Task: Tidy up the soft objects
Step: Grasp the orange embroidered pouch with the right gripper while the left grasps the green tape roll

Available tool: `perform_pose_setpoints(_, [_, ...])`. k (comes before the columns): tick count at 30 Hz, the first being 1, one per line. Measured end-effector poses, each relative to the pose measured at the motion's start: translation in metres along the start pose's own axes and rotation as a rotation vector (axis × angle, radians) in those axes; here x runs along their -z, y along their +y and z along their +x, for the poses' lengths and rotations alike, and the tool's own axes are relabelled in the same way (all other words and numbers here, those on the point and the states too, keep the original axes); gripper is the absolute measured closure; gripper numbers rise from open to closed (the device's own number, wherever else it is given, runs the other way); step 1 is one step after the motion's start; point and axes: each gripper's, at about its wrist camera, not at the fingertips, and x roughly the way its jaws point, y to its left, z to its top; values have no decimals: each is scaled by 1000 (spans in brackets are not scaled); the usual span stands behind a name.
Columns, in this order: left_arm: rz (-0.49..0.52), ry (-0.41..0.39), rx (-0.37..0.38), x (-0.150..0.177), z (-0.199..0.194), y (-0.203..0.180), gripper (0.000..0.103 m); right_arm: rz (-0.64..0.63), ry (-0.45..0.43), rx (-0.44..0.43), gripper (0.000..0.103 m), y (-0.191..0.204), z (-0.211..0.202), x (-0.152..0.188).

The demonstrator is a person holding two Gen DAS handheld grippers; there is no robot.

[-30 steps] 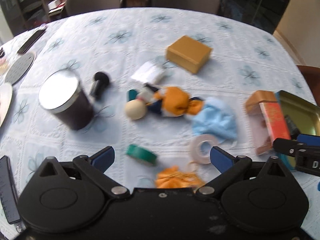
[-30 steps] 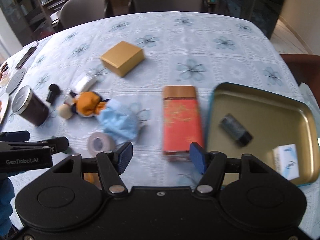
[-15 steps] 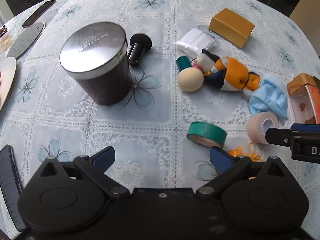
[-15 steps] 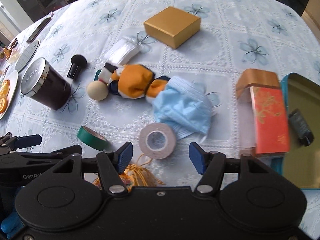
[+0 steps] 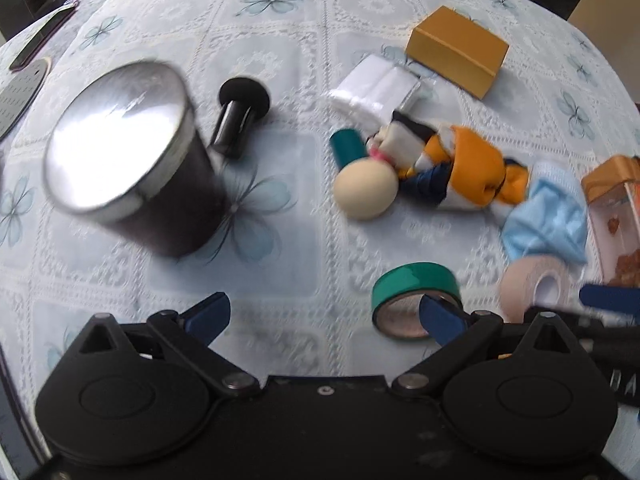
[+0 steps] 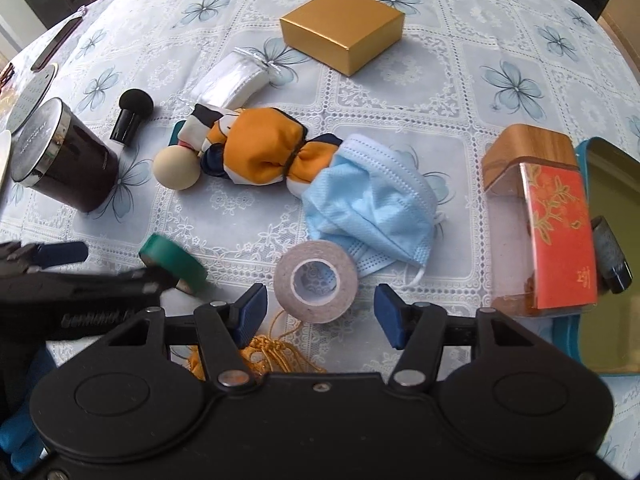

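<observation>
A cloth doll [image 6: 256, 148] in orange lies mid-table, its feet against a crumpled blue face mask [image 6: 372, 200]. A white soft pack [image 6: 232, 76] lies behind the doll, and an orange tassel [image 6: 276, 354] lies under my right gripper. That right gripper [image 6: 320, 312] hangs low over a beige tape roll [image 6: 316, 280]. Its jaws are closing with the roll between them, and the pads stand clear of it. My left gripper [image 5: 324, 316] is open, its right finger over a green tape roll [image 5: 414, 292]. The doll [image 5: 440, 168] and mask [image 5: 548, 220] lie beyond it.
A dark canister [image 5: 132, 176] with a silver lid and a black brush [image 5: 240, 116] stand at the left. A gold box [image 6: 344, 36] sits at the back. A red-labelled tin [image 6: 556, 232] and a gold tray [image 6: 612, 184] lie at the right.
Both grippers have dropped closer to the table. The left one came down by the green tape roll. The right one moved left from the red tin to the beige roll, its jaws narrower.
</observation>
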Motion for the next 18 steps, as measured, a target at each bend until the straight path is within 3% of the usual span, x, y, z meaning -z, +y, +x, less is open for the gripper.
perform_pose_setpoints(6, [3, -27, 28, -16, -4, -3, 2, 1, 1, -26, 47, -2, -10, 9])
perform_pose_setpoints(11, [-16, -1, 32, -9, -3, 9, 2, -22, 1, -48, 47, 3, -12, 17])
perform_pose_setpoints(18, [-28, 5, 20, 5, -10, 25, 2, -82, 75, -134, 47, 19, -8, 33])
